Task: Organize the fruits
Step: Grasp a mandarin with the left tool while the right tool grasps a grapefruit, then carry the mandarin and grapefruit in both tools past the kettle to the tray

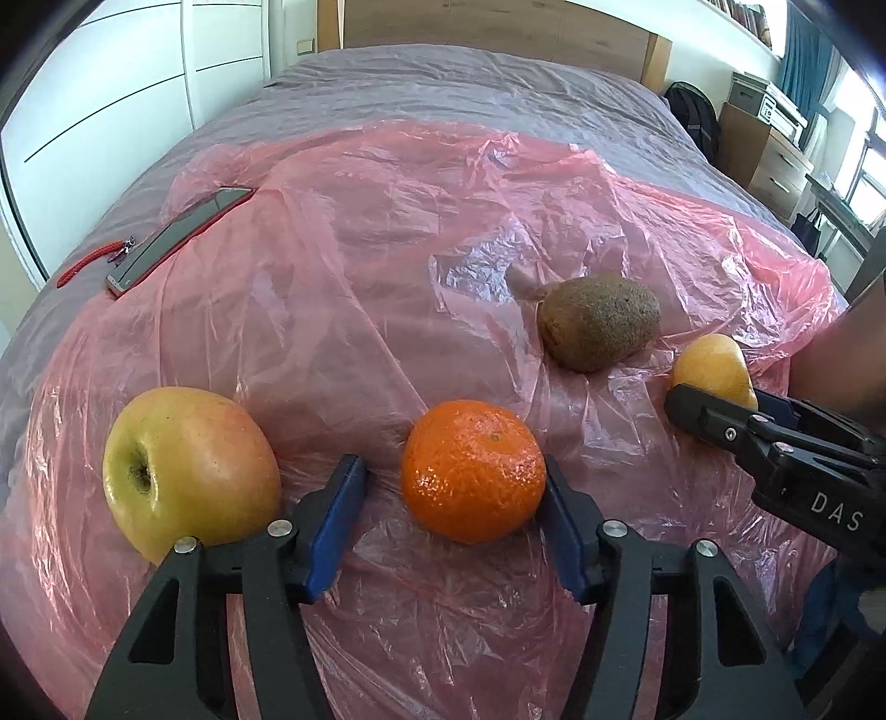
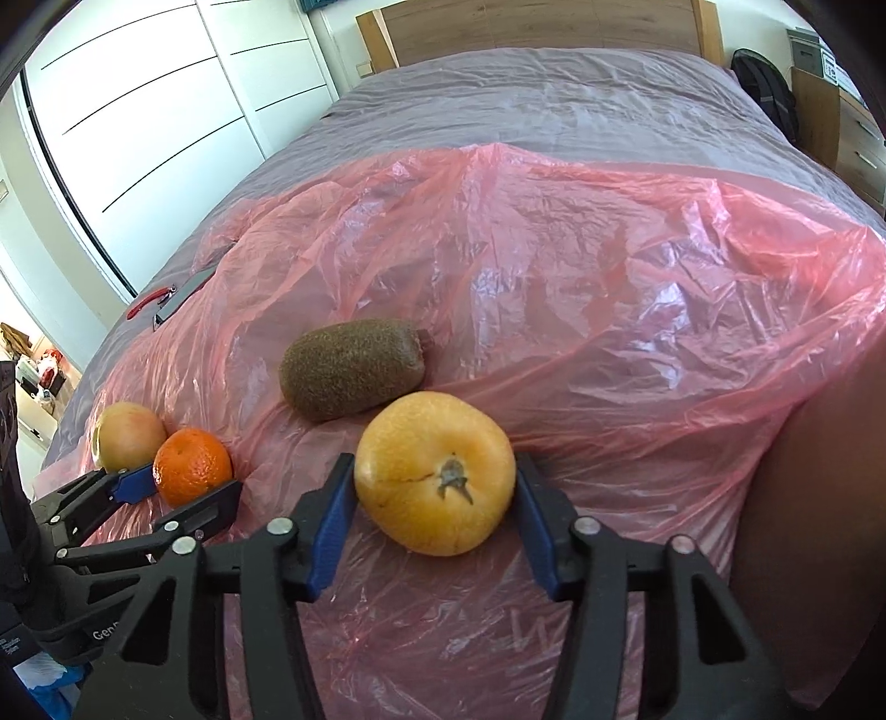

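Note:
Four fruits lie on a pink plastic sheet (image 1: 343,288) spread over a bed. My left gripper (image 1: 451,482) is open around an orange mandarin (image 1: 473,471); its right pad touches the fruit, the left pad stands apart. A yellow-red apple (image 1: 188,471) lies just left of it. A brown kiwi (image 1: 601,321) lies farther back. My right gripper (image 2: 434,487) is open around a yellow fruit (image 2: 434,476) with its stem end facing me, pads close at both sides. The kiwi (image 2: 354,368), mandarin (image 2: 191,465), apple (image 2: 130,435) and left gripper (image 2: 183,487) show in the right wrist view.
A phone (image 1: 177,238) with a red strap lies at the sheet's left edge. The grey bedspread (image 1: 443,83) extends back to a wooden headboard (image 1: 498,22). White wardrobe doors stand left, drawers and a backpack (image 1: 695,116) right.

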The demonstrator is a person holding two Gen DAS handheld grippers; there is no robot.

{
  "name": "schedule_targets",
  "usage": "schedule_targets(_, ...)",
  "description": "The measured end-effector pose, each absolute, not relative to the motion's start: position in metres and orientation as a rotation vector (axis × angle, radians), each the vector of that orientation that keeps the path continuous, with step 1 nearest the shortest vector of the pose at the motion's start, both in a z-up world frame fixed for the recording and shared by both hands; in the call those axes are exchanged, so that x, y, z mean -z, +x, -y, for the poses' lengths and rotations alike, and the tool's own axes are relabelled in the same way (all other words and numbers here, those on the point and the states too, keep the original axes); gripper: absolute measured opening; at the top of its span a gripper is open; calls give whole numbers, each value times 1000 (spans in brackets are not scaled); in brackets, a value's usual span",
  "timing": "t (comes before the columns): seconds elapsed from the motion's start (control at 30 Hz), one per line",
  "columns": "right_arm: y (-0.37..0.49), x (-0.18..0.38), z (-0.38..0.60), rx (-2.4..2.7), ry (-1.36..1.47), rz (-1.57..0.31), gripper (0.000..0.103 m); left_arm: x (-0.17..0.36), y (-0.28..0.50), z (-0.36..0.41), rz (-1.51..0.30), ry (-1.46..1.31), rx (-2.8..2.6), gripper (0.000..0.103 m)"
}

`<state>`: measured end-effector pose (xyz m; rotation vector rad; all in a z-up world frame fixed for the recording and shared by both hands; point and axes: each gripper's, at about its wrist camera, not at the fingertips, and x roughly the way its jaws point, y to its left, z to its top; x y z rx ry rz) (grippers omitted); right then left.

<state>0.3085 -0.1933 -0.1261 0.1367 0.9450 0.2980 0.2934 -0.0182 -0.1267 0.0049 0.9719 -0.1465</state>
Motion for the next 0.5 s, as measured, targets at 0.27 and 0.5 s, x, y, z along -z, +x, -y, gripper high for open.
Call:
schedule_targets(0.27,309,126,197,-320,158,-939,55,125,295,25,-957,22,154,39)
schedule_targets(0.5,300,112,196,-326,138,-922,55,110,288,27,-937,32,138,38)
